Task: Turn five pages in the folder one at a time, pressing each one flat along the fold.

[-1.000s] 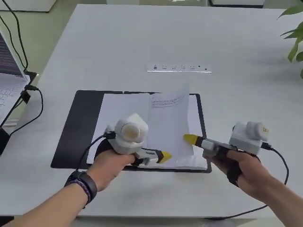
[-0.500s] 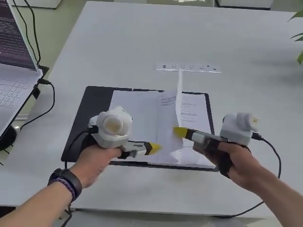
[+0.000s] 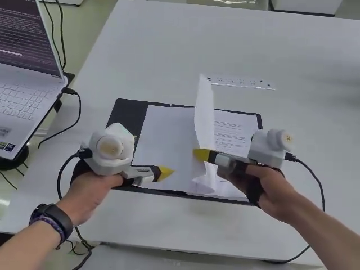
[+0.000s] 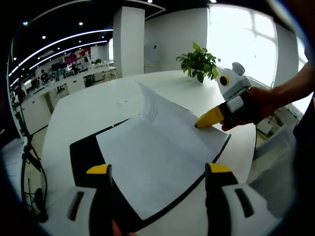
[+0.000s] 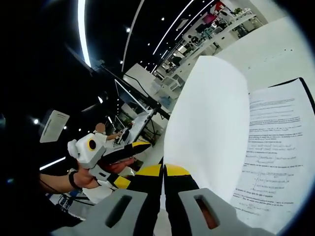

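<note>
Yellow-tipped right gripper (image 3: 200, 153), jaws closed on a page (image 3: 203, 121), holds it upright above the open black folder (image 3: 126, 118); left gripper (image 3: 165, 172) hovers wide open, empty, beside the folder's near edge.

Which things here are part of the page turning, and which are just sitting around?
Part of the job:
black folder
lifted page
right gripper, shut on that page
left gripper, open, near the folder's front edge

Just lying about:
laptop
socket strip
potted plant
</note>
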`<state>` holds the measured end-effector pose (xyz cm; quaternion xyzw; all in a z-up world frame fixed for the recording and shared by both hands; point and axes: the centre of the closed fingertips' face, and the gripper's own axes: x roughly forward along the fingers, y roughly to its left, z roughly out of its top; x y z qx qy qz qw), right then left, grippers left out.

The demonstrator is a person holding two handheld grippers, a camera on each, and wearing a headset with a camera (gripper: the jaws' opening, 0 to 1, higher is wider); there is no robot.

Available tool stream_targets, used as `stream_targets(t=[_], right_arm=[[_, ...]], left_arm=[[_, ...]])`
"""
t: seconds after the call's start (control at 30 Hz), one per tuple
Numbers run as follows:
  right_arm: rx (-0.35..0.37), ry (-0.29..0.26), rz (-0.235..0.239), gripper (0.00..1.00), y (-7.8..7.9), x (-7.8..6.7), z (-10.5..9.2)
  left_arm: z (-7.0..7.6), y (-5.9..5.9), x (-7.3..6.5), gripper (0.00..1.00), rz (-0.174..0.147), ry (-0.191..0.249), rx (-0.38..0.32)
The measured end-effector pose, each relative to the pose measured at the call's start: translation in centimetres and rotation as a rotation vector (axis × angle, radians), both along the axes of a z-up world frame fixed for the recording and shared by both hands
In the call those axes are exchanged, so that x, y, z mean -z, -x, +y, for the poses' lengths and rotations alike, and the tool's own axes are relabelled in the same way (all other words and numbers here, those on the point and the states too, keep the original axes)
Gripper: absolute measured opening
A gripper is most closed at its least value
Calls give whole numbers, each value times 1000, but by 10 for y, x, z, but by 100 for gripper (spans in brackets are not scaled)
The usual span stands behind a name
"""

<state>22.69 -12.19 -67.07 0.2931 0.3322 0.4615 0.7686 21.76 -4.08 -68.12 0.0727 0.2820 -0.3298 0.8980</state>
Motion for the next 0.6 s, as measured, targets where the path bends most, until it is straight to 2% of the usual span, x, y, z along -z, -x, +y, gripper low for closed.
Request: stream_targets(t=[0.1,0.17,0.4,0.5,0.6], right_arm=[[-14,4,0,0,-1,1,9],[-20,3,7,0,-3,2,16],[-42,1,17,0,-5,6,40],[-50,-6,34,0,-7,9,50],[-59,-4,42,0,-8,10,63]], left_arm=[[13,-1,-1,77,0,5,-17],[20,1,-2,77,3,15,-34],[42,7,-3,77,-4,14,-67],[51,11,-3,77,-4,14,-78],[60,13,-5,77,-5,32,-107]])
